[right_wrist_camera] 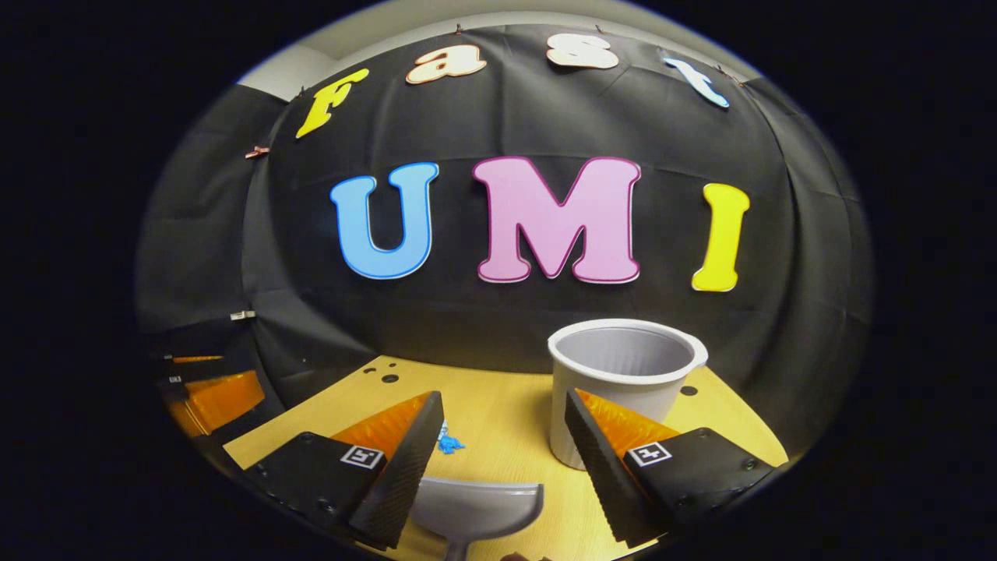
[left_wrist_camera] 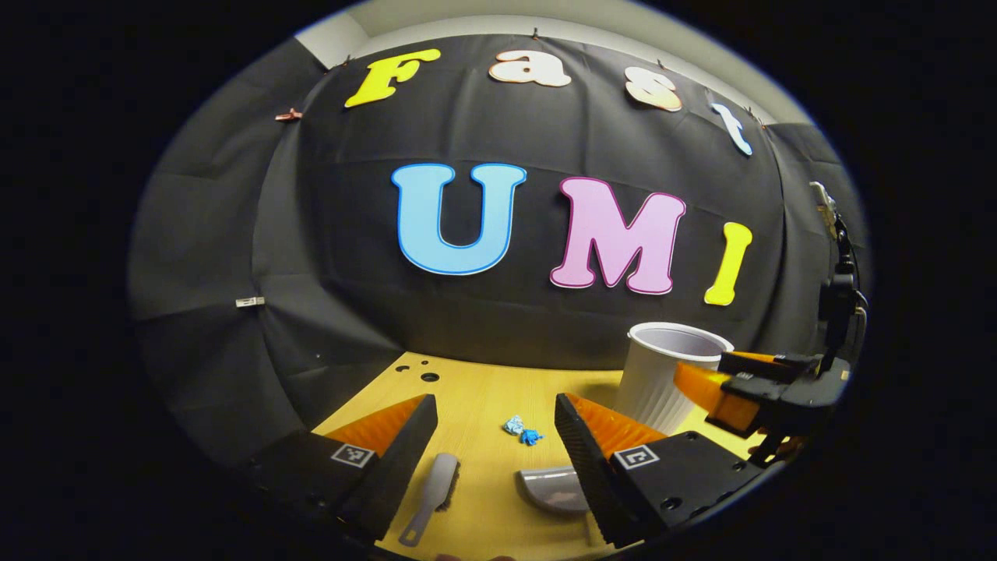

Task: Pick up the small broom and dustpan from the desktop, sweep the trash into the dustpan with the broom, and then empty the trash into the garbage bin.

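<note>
Left gripper view: jaws wide over grey plastic broom (left_wrist_camera: 433, 495), dustpan (left_wrist_camera: 551, 489); ribbed white bin (left_wrist_camera: 662, 374); right gripper's jaws wide too.

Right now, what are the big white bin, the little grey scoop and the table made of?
The ribbed white garbage bin looks like thin matte plastic, judging by its rolled rim and moulded ribs. The small grey dustpan seems to be smooth plastic with a slight sheen. The yellow wooden desktop shows fine grain lines, so it is wood or a wood-look laminate.
</note>
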Action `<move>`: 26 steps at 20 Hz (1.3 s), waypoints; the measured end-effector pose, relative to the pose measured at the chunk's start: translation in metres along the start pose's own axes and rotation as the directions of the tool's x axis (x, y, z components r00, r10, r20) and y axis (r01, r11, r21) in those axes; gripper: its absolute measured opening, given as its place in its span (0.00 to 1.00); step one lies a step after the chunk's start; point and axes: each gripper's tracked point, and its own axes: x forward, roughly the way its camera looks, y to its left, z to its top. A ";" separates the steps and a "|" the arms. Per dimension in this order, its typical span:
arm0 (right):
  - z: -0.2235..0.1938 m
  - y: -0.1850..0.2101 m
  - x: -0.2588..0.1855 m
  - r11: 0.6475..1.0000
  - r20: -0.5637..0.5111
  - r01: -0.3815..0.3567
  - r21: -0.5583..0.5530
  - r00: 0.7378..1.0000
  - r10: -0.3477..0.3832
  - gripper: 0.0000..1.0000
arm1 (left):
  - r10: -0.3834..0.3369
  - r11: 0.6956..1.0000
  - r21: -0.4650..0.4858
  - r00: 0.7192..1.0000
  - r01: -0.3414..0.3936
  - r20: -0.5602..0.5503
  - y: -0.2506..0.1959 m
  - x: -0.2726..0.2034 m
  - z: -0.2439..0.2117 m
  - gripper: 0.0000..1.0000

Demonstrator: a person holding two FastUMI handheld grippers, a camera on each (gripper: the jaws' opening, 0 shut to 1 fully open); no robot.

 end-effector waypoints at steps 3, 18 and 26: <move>-0.006 -0.001 0.006 1.000 -0.020 -0.018 -0.006 1.000 0.017 0.97 | -0.025 1.000 -0.006 1.000 0.025 -0.004 -0.008 0.007 0.001 0.95; -0.037 -0.004 0.018 1.000 -0.093 -0.015 -0.025 0.996 0.012 0.97 | 0.030 0.999 -0.019 0.970 -0.035 -0.241 0.037 0.033 -0.063 0.96; -0.072 -0.003 0.030 1.000 -0.179 -0.006 0.007 0.984 0.007 0.98 | 0.043 0.999 0.045 0.866 -0.023 -0.497 0.067 0.032 -0.133 0.96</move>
